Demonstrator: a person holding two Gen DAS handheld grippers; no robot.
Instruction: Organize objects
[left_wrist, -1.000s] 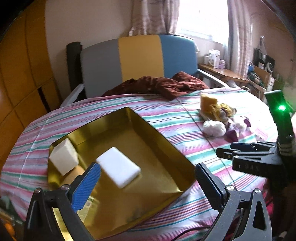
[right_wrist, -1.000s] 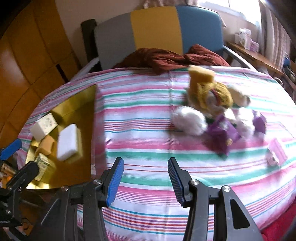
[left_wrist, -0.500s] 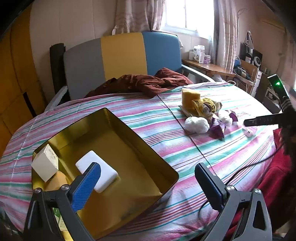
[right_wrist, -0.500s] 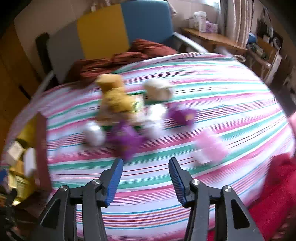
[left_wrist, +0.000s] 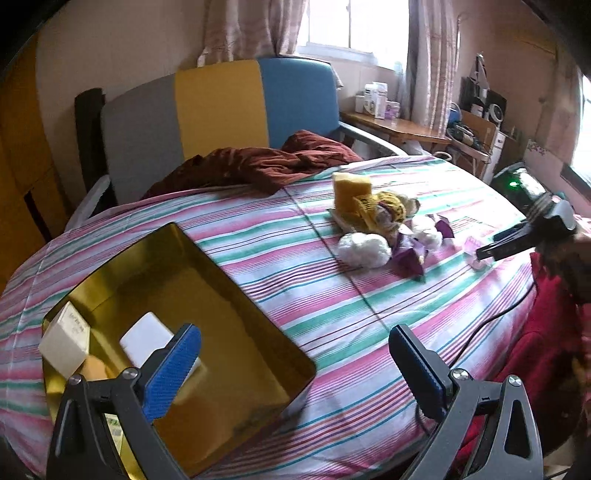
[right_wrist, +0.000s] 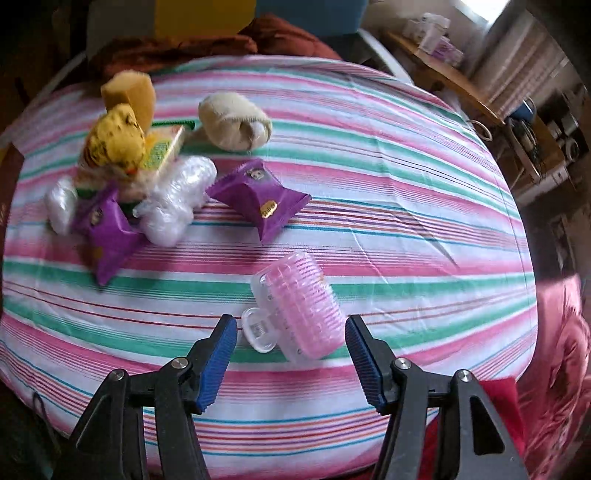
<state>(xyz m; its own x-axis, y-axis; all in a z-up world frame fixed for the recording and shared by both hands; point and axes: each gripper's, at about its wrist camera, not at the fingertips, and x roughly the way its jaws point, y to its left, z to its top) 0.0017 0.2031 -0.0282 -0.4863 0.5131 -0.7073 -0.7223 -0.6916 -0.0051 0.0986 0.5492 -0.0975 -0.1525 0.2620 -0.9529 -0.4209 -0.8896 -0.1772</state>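
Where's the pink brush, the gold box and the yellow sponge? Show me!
pink brush (right_wrist: 301, 310): right wrist view, on the middle of its bristles.
gold box (left_wrist: 236, 291): left wrist view, on its bare right inner wall.
yellow sponge (left_wrist: 351, 190): left wrist view, on its front face.

Pink bristled brush (right_wrist: 299, 306) lies on its side near purple packet (right_wrist: 260, 199).

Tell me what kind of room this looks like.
Probably a lived-in bedroom or small living room at home: a curtained window, a cluttered wooden side table, and a table under a striped cloth with a colour-block chair behind it.
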